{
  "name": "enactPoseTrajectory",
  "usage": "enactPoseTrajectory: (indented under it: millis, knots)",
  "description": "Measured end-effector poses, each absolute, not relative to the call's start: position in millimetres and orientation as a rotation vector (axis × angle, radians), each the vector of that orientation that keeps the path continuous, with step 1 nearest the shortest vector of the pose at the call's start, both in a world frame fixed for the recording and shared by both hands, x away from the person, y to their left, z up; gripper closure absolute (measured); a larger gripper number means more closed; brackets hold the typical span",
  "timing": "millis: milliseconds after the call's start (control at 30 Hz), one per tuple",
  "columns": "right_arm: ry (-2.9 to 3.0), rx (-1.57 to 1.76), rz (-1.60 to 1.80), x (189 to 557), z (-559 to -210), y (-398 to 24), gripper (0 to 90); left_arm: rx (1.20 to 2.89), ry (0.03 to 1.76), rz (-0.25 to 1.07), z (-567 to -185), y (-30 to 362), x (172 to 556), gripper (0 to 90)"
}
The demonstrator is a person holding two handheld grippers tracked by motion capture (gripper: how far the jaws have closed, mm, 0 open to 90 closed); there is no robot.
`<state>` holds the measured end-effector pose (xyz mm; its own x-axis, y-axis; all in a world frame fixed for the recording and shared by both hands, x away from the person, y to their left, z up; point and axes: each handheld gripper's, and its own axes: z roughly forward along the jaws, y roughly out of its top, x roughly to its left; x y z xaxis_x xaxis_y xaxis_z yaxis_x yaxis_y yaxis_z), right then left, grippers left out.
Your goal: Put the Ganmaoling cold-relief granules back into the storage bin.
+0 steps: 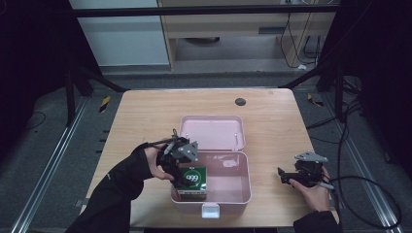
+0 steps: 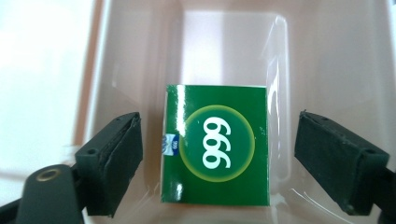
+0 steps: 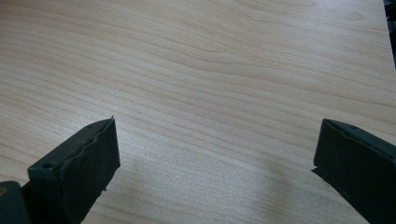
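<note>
One green box (image 2: pixel 215 144) printed with "999" in white inside a yellow-ringed circle lies in the left end of one open pink case (image 1: pixel 240 187). The left gripper (image 2: pixel 217 154) hangs over it, jaws spread wider than the box, not touching. The right gripper (image 3: pixel 215 163) gapes empty above the table (image 3: pixel 210 70).

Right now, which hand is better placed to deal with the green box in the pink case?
Left. The left gripper hangs directly over the green box, fingers open either side of it. The right gripper sits over bare table, beside the pink case.
</note>
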<state>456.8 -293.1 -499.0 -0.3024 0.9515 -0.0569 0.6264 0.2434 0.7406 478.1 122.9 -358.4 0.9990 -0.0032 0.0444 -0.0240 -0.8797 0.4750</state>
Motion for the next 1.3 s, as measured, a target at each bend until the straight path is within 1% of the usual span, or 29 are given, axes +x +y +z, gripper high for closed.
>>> enactPoseTrajectory:
  millis: [367,700,900,1300]
  knots:
    - [2.013,1.437,0.847,456,-499,-294,0.8,2.559,0.065,0.125,-334,165,471,21.1]
    - [2.013,1.441,0.847,456,-499,-294,0.9,2.517,0.156,0.156,-335,204,466,25.1]
    - [2.018,1.441,0.852,456,-499,-293,1.4,2.503,0.236,0.154,-349,224,466,26.7]
    - [2.021,1.436,0.845,456,-500,-292,1.4,2.504,0.422,0.127,-400,255,470,25.0]
